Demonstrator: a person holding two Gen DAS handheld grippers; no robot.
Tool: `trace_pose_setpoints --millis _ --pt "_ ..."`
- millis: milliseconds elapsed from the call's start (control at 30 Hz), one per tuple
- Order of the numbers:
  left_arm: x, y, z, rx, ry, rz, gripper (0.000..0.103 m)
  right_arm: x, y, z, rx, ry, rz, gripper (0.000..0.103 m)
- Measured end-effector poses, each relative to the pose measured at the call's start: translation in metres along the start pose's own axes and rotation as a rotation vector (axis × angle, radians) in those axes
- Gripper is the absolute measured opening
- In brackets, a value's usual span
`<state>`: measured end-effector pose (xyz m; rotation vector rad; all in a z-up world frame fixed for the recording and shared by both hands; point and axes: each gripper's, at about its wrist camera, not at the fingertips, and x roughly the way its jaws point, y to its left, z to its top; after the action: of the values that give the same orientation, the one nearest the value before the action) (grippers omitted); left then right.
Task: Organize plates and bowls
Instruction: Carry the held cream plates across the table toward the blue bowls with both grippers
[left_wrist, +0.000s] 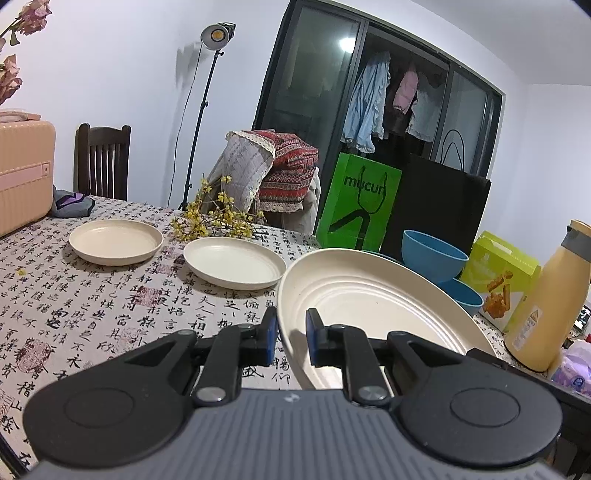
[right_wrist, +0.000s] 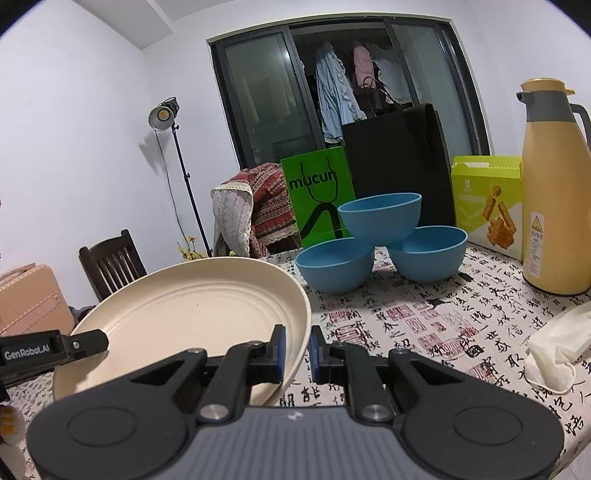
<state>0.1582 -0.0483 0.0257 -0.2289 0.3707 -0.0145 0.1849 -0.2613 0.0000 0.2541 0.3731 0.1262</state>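
Note:
A cream plate hangs tilted above the table, carried by both grippers. My left gripper is shut on its left rim. On the opposite rim of the same plate my right gripper is shut too, and the left gripper's finger shows at the far edge. Two more cream plates lie flat on the patterned tablecloth to the left. Three blue bowls stand behind: two on the table, and a third resting on top of them.
A yellow thermos jug and a green snack box stand at the right. A green bag and a black bag stand behind the bowls. Yellow flowers, a pink suitcase and a white mask also lie on the table.

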Motion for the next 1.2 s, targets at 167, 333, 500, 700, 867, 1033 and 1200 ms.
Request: trace_pose_setpoints --millis 167,333,500,700,867,1033,1200 --pt "0.005 -0.001 -0.006 0.005 0.014 0.008 0.016 0.003 -0.004 -0.006 0.001 0.013 -0.003 0.013" --pt "0.009 -0.001 -0.012 0.012 0.028 0.011 0.016 0.008 -0.008 -0.012 -0.002 0.028 -0.010 0.013" --pt "0.014 -0.003 -0.017 0.024 0.038 0.014 0.016 0.013 -0.012 -0.016 0.006 0.043 -0.014 0.013" --pt "0.020 -0.004 -0.024 0.035 0.052 0.018 0.016 0.017 -0.016 -0.021 0.011 0.054 -0.019 0.013" --pt "0.026 -0.006 -0.031 0.046 0.066 0.023 0.016 0.021 -0.020 -0.026 0.014 0.066 -0.025 0.013" --pt "0.034 -0.006 -0.037 0.050 0.086 0.023 0.016 0.027 -0.023 -0.031 0.015 0.082 -0.037 0.013" --pt "0.042 -0.006 -0.044 0.057 0.103 0.027 0.016 0.032 -0.027 -0.037 0.020 0.095 -0.043 0.013"
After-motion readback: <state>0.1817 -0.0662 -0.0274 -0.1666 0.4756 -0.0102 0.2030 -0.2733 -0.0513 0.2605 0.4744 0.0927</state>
